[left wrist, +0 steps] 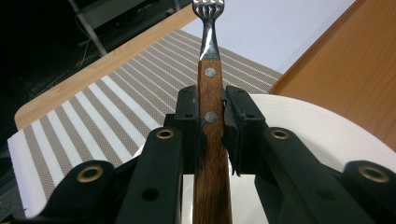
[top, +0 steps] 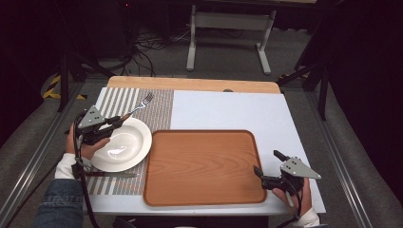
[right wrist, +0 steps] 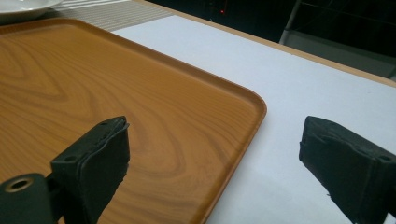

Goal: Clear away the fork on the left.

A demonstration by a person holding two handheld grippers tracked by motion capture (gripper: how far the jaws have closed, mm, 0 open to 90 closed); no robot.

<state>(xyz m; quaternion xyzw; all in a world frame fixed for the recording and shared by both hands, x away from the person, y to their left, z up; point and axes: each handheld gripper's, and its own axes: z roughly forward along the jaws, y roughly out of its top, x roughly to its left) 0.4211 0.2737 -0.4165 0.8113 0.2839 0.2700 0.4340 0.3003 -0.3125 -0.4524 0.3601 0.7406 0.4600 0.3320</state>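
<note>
My left gripper (top: 117, 120) is shut on the wooden handle of a fork (top: 140, 104), held above the far edge of a white plate (top: 124, 147). In the left gripper view the fork (left wrist: 208, 74) runs straight up between the two pads (left wrist: 189, 112), its tines pointing away over the striped placemat (left wrist: 102, 107). A knife (top: 114, 175) lies on the placemat (top: 157, 109) just in front of the plate. My right gripper (top: 267, 164) stands open at the near right corner of the wooden tray (top: 204, 166), its jaws straddling the tray's rim (right wrist: 254, 105) with nothing between them.
A white mat (top: 228, 111) covers the right part of the table. The tray's surface (right wrist: 93, 84) is bare wood. Beyond the table's far edge stand a table frame (top: 228, 28) and cables (top: 147, 47) on the floor.
</note>
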